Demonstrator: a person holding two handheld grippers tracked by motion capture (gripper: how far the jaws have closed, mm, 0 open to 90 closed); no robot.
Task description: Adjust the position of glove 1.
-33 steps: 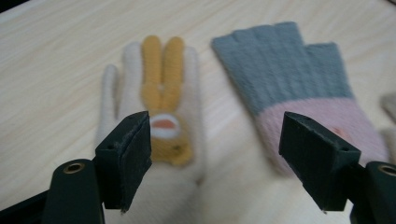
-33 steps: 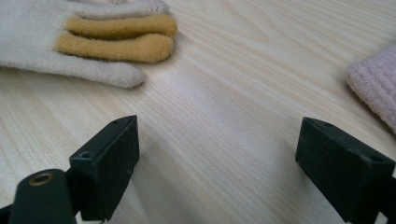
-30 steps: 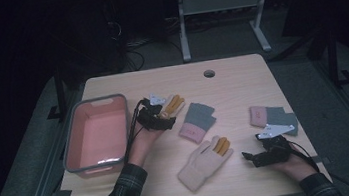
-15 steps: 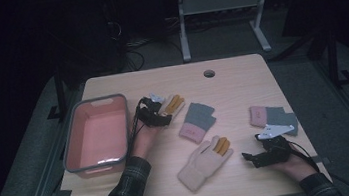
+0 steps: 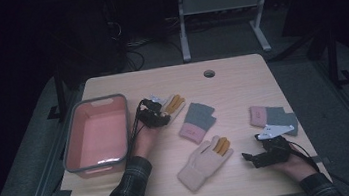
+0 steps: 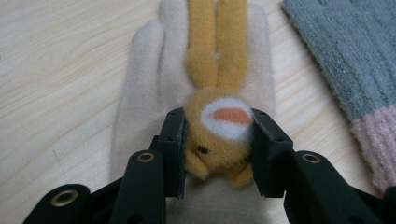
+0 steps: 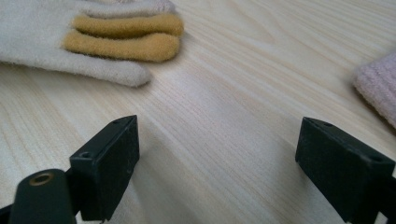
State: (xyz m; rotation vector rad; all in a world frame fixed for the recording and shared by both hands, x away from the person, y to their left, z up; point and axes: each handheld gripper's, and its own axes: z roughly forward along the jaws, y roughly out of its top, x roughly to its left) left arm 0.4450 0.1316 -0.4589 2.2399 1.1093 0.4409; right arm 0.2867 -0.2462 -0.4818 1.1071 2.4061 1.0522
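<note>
A cream glove (image 5: 177,103) with an orange plush rabbit on its back lies right of the bin. In the left gripper view the rabbit's head (image 6: 219,126) sits between the jaws of my left gripper (image 6: 217,154). Those jaws have just been closing, and both pads now press on the head. In the high view the left gripper (image 5: 157,114) sits low on that glove. A matching cream glove (image 5: 203,161) lies near the front. My right gripper (image 5: 250,159) rests to its right, open over bare wood (image 7: 217,154), with the glove's orange ears (image 7: 121,39) ahead of it.
A pink bin (image 5: 69,141) with a grey rim stands at the table's left. One grey-and-pink mitt (image 5: 196,121) lies mid-table, and another (image 5: 271,116) lies just behind the right gripper. A cable hole (image 5: 209,73) is near the far edge.
The left gripper has sunk a little onto the far cream glove and its jaws have closed on the rabbit's head. The right gripper has stayed where it was.
</note>
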